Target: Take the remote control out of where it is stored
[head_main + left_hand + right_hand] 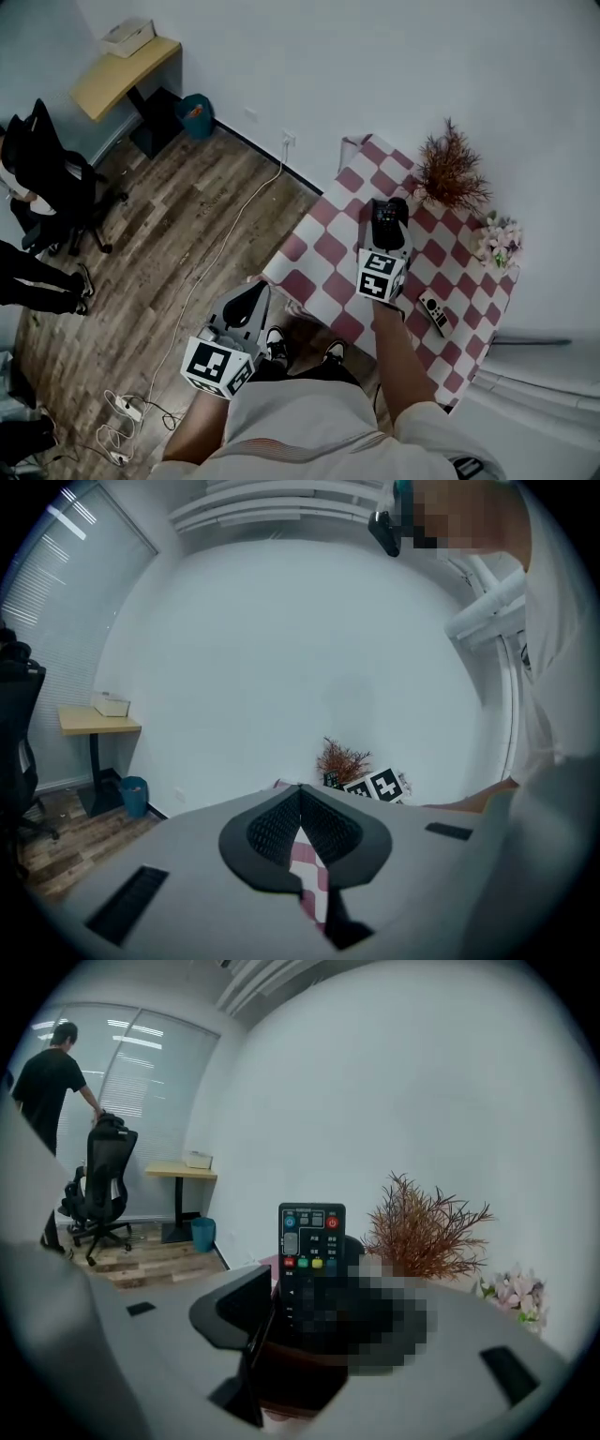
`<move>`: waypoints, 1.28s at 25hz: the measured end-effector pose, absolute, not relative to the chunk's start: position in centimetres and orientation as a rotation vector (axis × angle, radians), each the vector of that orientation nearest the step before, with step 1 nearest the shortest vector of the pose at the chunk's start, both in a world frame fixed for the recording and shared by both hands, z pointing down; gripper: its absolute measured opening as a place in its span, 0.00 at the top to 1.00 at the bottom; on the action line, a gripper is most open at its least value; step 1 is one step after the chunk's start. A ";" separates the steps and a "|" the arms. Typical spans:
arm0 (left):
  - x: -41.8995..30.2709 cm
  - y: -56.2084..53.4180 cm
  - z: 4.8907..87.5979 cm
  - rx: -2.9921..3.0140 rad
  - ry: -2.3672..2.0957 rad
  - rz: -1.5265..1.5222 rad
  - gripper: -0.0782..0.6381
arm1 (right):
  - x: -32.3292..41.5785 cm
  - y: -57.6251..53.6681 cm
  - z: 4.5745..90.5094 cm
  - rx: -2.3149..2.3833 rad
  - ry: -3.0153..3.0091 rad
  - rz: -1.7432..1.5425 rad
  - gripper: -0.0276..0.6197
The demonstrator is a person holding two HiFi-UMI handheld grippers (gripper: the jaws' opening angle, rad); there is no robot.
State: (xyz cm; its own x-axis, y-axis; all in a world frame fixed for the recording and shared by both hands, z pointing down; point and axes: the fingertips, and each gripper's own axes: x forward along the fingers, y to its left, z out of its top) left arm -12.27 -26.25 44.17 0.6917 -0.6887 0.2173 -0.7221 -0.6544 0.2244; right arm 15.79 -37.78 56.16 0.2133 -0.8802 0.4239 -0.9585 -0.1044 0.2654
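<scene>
Remotes number two: one remote control [311,1241] stands upright in a dark holder [295,1372], and a second remote [434,311] lies flat on the desk [319,248], nearer its right corner. There are two grippers, one dried plant [450,173] and one small bunch of pale flowers [497,242], both along the desk's wall-side edge.

The right gripper [319,1288] reaches over the middle of the desk with its fingers spread wide. The upright remote control rises between them, close by the left finger [246,1312]; a blur patch covers the other finger, so I cannot tell whether it touches. The left gripper [300,794] hangs off the desk's left edge above the floor [187,216], fingers closed tip to tip with nothing in them.

A red-and-white checked cloth covers the desk, which stands against a white wall. The floor is wood planks with cables [122,422] trailing across it. In the far corner are a yellow side table [117,80] carrying a box [128,37], a teal bin [195,112] and a black office chair [56,178], with a person [52,1072] standing beside the chair.
</scene>
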 end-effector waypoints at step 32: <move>-1.2 -22.7 40.2 2.802 -0.872 0.152 0.88 | 20.6 -21.7 47.7 1.814 -1.869 0.449 0.61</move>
State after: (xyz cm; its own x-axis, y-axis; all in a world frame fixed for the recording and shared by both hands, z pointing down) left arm -1.16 -22.72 40.21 0.8204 -0.5497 0.1574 -0.5706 -0.8052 0.1618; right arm 20.62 -21.67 47.67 0.0069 -0.8304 0.5571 -0.9929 0.0606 0.1026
